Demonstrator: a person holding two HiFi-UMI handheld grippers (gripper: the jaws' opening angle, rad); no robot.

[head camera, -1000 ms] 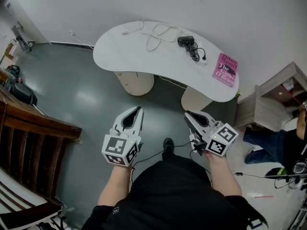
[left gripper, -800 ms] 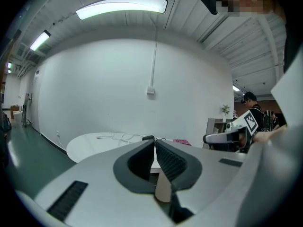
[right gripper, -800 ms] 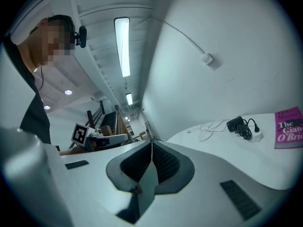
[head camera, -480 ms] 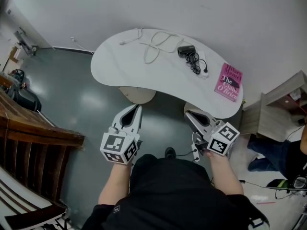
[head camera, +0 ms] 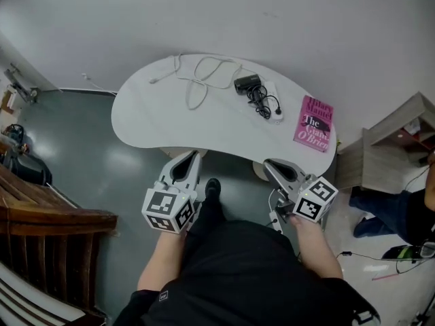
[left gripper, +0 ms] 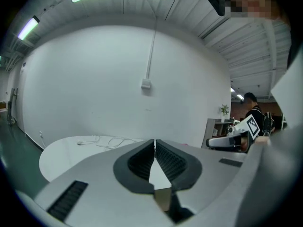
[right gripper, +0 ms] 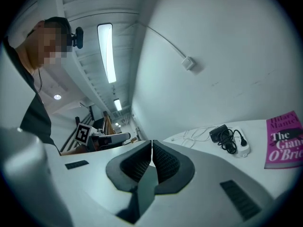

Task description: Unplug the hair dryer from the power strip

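On the white curved table lies a black hair dryer. Its black cord coils over a white power strip, where the plug sits. The right gripper view also has the hair dryer and the power strip, far ahead at the right. My left gripper and right gripper hang side by side over the floor, just short of the table's near edge. Both are shut with nothing between the jaws. The same shows for the left gripper and the right gripper in their own views.
A pink book lies at the table's right end. A loose white cable runs across the back left of the table. A wooden bench stands at the left, a wooden shelf unit and a person's legs at the right.
The table has come nearer and lower in the head view as the person stepped towards it. Both grippers stay shut and level in front of the body.
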